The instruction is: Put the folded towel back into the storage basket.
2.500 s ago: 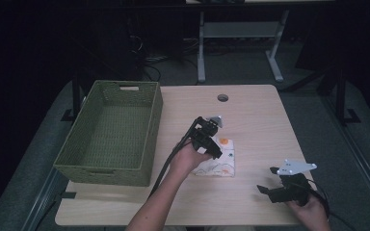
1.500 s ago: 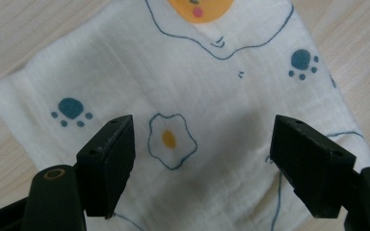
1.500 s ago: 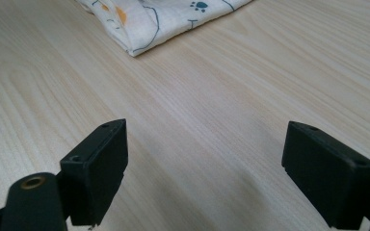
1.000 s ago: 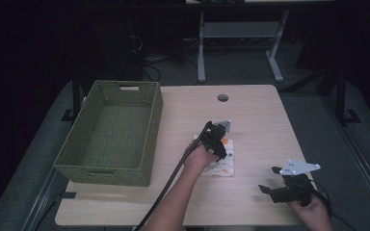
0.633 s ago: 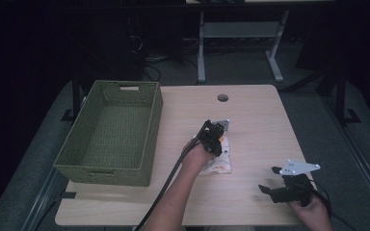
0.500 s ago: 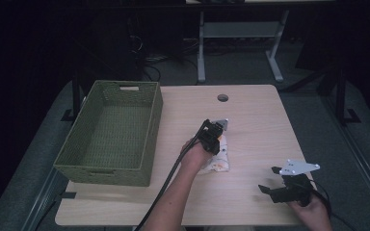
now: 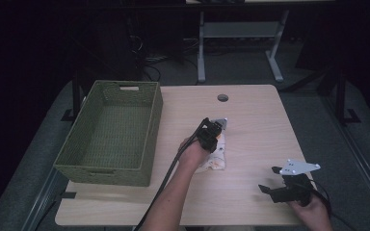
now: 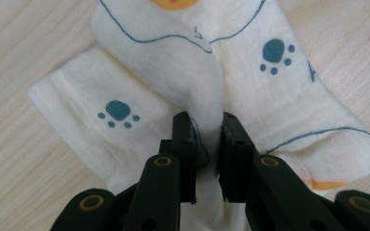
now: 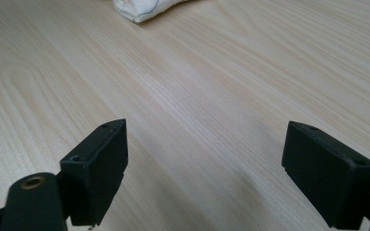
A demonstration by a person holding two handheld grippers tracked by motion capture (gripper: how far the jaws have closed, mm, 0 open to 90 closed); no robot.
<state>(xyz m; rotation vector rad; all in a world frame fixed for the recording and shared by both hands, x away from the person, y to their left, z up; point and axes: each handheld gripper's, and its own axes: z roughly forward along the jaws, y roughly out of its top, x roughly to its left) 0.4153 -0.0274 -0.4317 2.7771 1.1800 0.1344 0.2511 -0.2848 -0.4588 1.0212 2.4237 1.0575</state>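
Observation:
A cream cloth (image 7: 217, 162) printed with blue paw marks and orange patches lies bunched at the table's middle. In the left gripper view a raised fold of the cloth (image 8: 173, 72) stands between the two black jaws. My left gripper (image 8: 206, 126) has just been closing and is now shut on that fold. From above, the left gripper (image 7: 212, 136) points down onto the cloth's far half. My right gripper (image 7: 270, 189) rests near the front right of the table, open, with bare wood between its jaws (image 9: 204, 134). The cloth's edge (image 9: 144, 9) lies well ahead of it.
A green woven basket (image 7: 101, 175) stands on the left part of the wooden table (image 7: 260, 125), with nothing in it. A round cable hole (image 7: 223, 97) sits near the far edge. A metal desk frame (image 7: 241, 33) stands on the floor behind.
The left gripper came down onto the cloth and its jaws closed on a fold, gathering the cloth from a flat spread into a narrower bunch. The right gripper has kept still.

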